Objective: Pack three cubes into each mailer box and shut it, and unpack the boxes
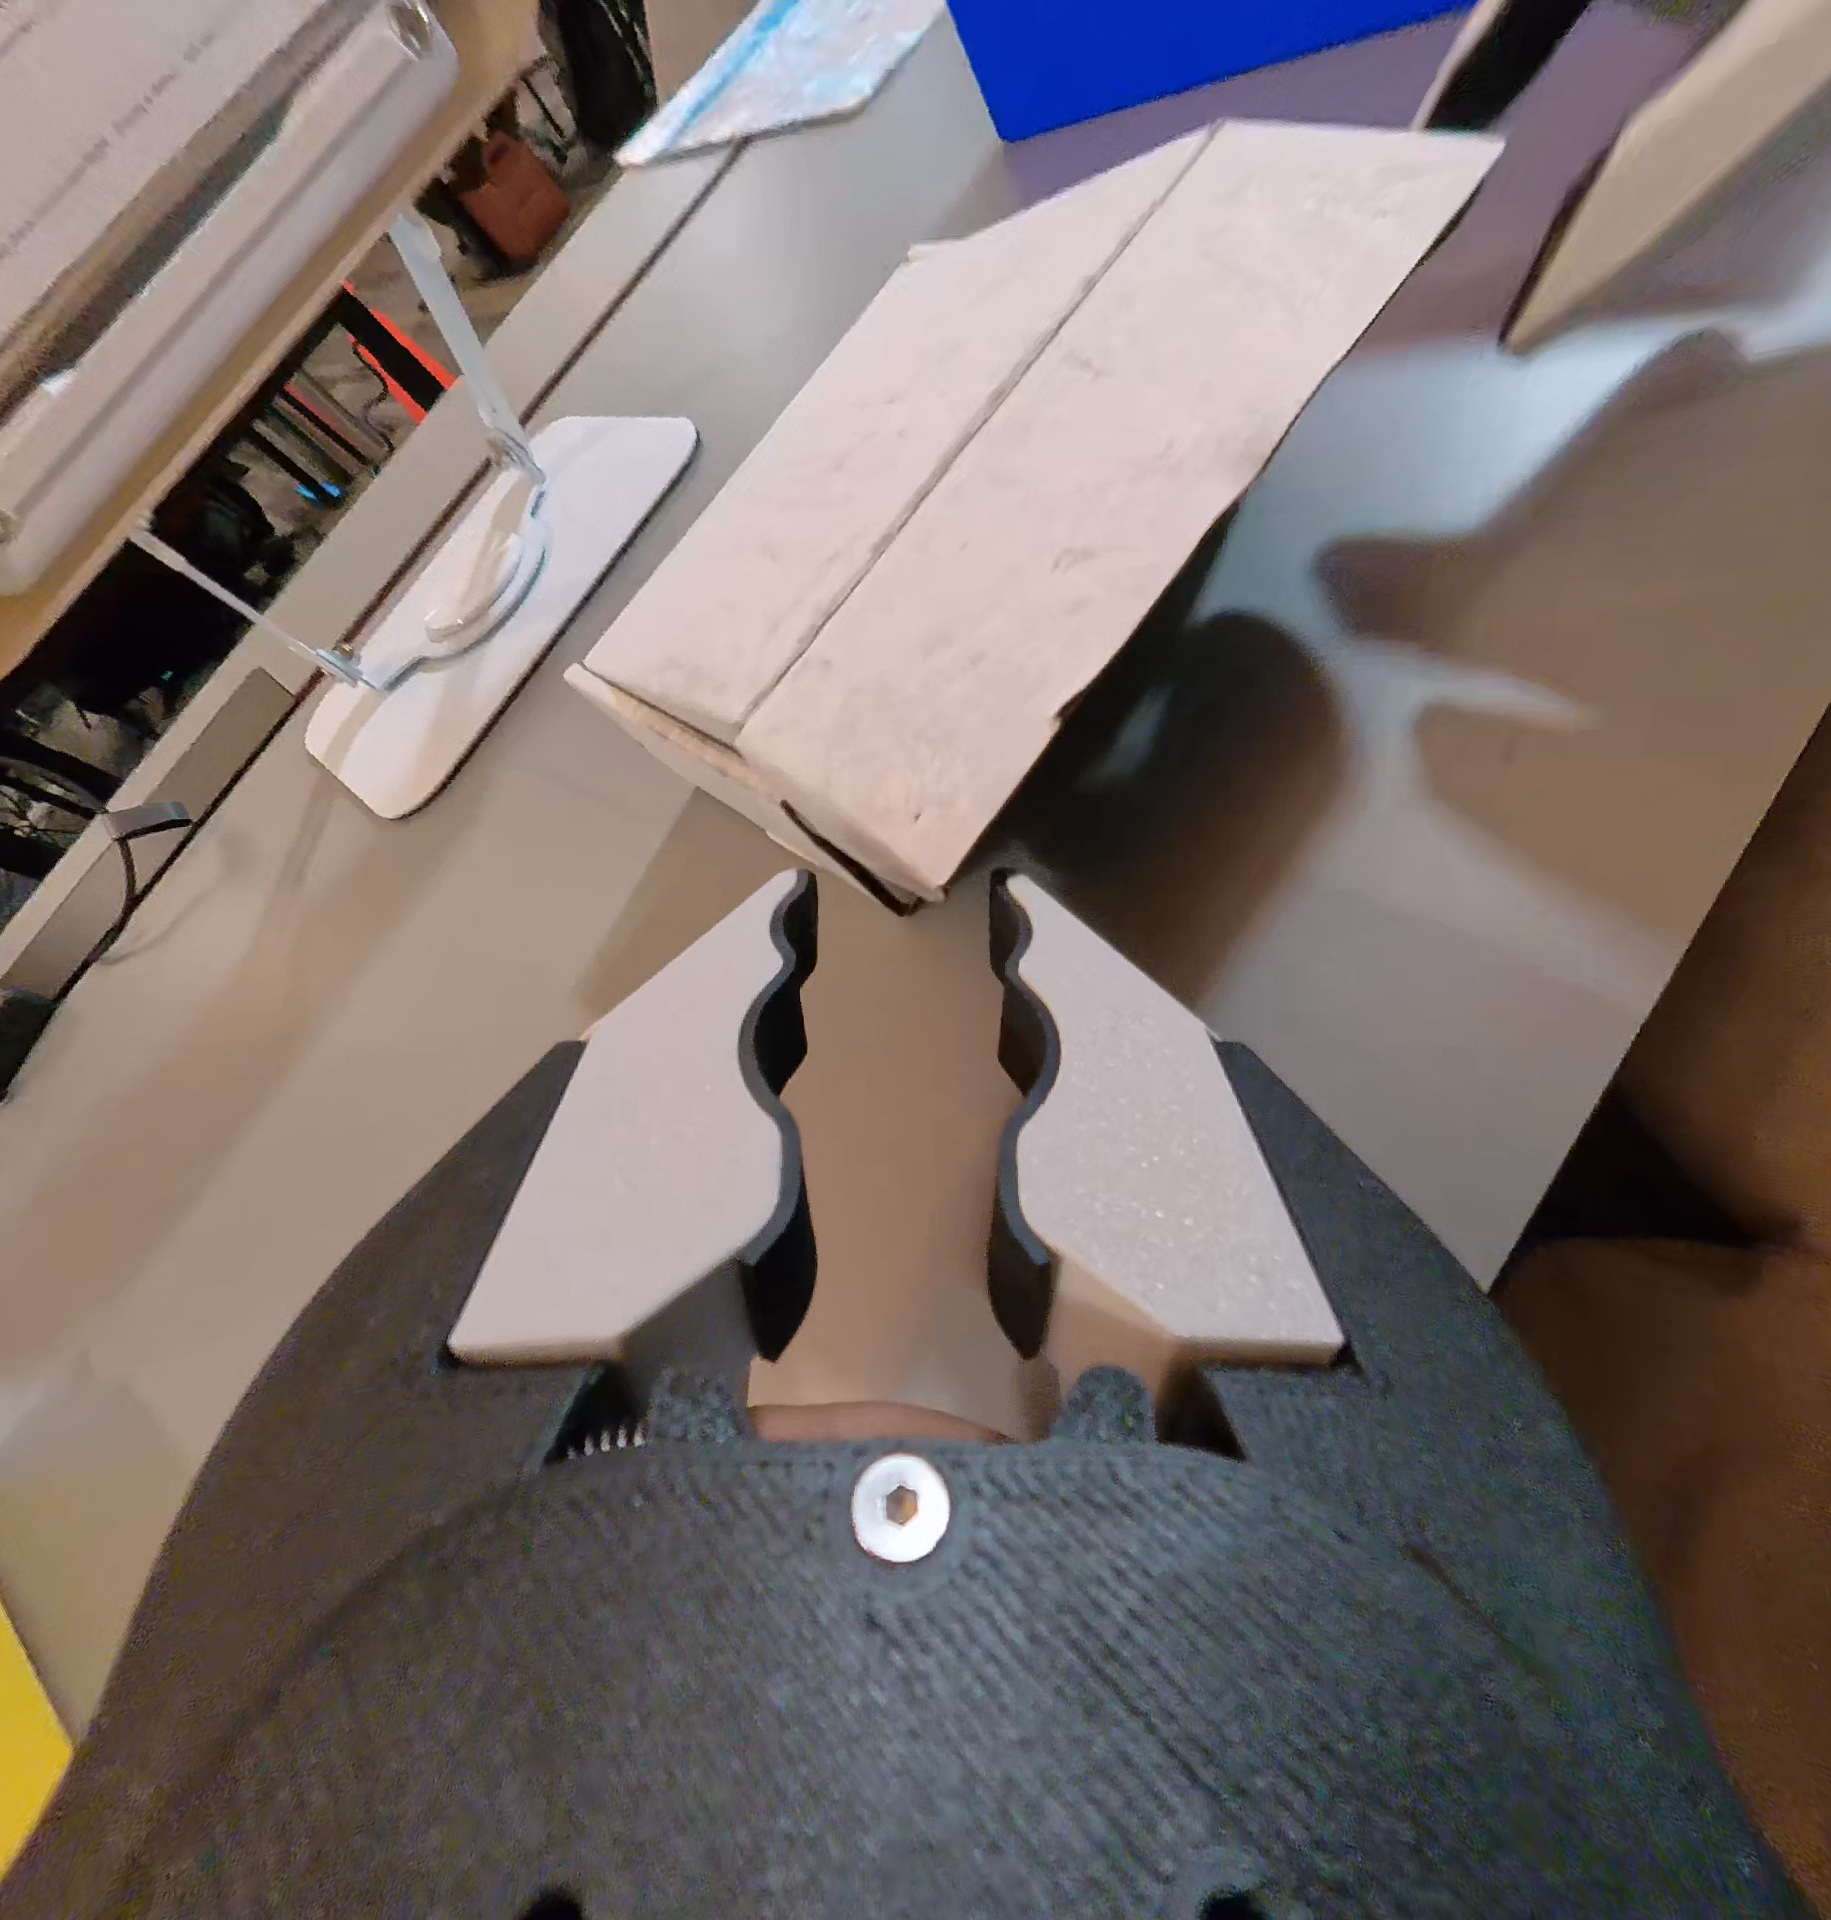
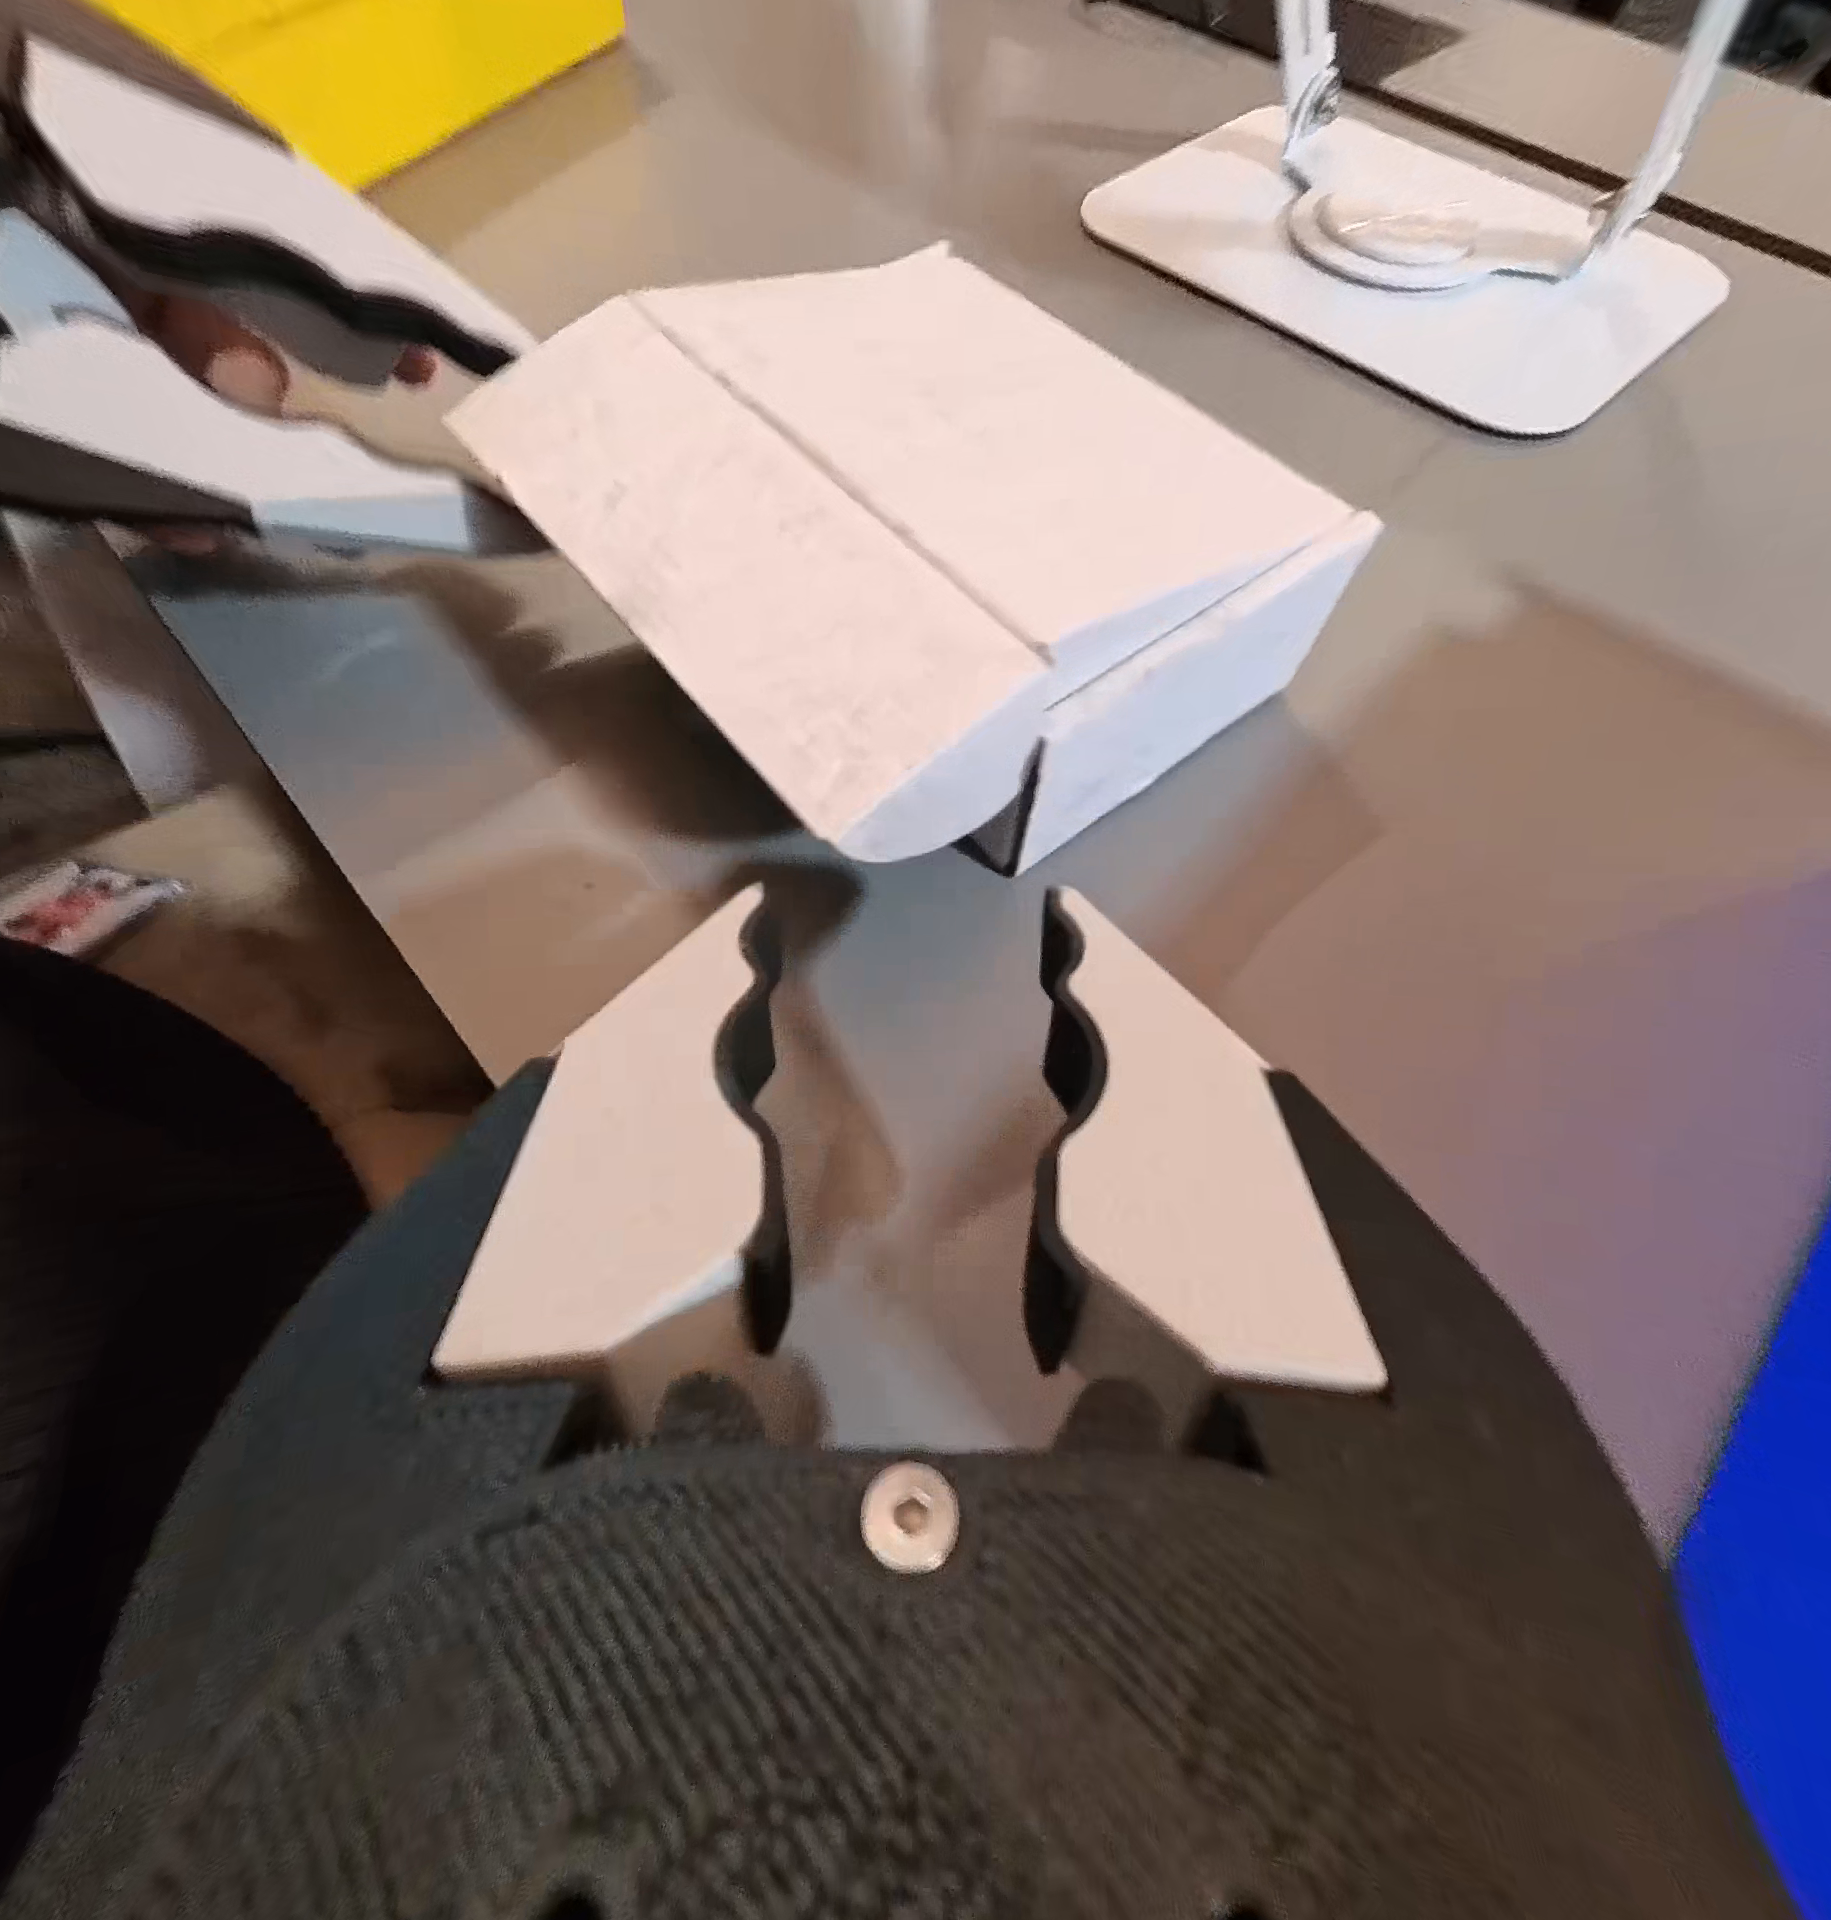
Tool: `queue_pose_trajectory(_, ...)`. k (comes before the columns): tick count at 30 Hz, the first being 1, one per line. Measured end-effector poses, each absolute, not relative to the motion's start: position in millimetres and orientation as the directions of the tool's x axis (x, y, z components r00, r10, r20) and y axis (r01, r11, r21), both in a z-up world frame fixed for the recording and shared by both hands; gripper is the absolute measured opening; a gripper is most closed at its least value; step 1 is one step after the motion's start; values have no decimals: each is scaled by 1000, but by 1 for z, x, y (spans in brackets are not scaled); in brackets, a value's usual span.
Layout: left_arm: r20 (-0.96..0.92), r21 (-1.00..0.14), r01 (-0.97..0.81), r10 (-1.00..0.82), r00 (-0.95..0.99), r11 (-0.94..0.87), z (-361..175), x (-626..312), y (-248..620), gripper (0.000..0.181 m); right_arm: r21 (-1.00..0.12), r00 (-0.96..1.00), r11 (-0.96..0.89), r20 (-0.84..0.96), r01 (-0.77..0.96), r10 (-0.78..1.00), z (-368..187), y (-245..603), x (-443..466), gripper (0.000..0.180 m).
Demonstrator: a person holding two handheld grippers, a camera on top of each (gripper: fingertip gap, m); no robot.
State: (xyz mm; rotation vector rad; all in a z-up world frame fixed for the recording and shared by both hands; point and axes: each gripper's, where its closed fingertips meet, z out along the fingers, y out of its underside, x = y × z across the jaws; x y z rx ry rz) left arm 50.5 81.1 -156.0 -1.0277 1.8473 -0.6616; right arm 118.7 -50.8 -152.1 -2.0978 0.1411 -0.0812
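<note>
- Closest to the lens, the left gripper (image 1: 903, 894) has its two pale fingers parted by a narrow gap with nothing between them, tips just short of the near corner of the mailer box (image 1: 1004, 509).
- Same story in the right wrist view: the right gripper (image 2: 906, 904) shows a narrow empty gap, fingertips just below the corner of the mailer box (image 2: 890, 540).
- That white cardboard box sits mid-frame in both views, lid down but not fully seated, with a dark slit showing at the near corner.
- It rests on a smooth grey table (image 1: 319, 1039), glossy enough to carry soft reflections and shadows.
- Upper left of the right wrist view, the left gripper (image 2: 298, 312) appears blurred beside the box's far edge; whether it touches the box I cannot tell.
- Upper right of the left wrist view, a blurred pale shape (image 1: 1700, 187) may be the other gripper.
- Further out, a white stand base (image 1: 506, 613) with clear brackets lies flat on the table, well apart from the box; it sits upper right in the right wrist view (image 2: 1410, 270).
- A seam runs across the table behind it.
- Room edges: a yellow block (image 2: 391, 73) at upper left, a blue panel (image 2: 1784, 1455) at lower right, dark clutter (image 1: 267, 468) beyond the table.
</note>
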Motion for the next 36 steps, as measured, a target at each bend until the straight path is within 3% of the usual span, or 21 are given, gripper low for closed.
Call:
queue_pose_trajectory(1, -440, -759, -399, -858, -267, 514, -159, 49, 83, 34, -876, 990, -473, -32, -95, -140, -147, -52, 121, 50)
queue_pose_trajectory(7, -327, -773, -492, -916, -232, 401, -165, 44, 110, 34, -929, 977, -302, -194, -213, -92, -118, -46, 114, 52)
queue_pose_trajectory(13, 103, -892, -452, -979, -174, -13, -138, 46, 115, 31, -918, 976, -331, -196, -218, -97, -125, -33, 110, 49)
queue_pose_trajectory(18, 448, -832, -471, -856, -257, -293, -127, 45, 88, 38, -916, 973, -332, -198, -226, -115, -127, -32, 112, 45)
queue_pose_trajectory(23, 427, -824, -509, -864, -266, -251, -139, 46, 75, 37, -904, 957, -317, -262, -288, -122, -127, -33, 115, 38)
queue_pose_trajectory(29, 445, -815, -517, -855, -267, -263, -141, 47, 71, 19, -887, 940, -311, -318, -341, -124, -130, -33, 117, 28)
queue_pose_trajectory(36, 406, -821, -525, -876, -260, -224, -148, 48, 70, 22, -862, 925, -337, -354, -380, -137, -139, -32, 118, 30)
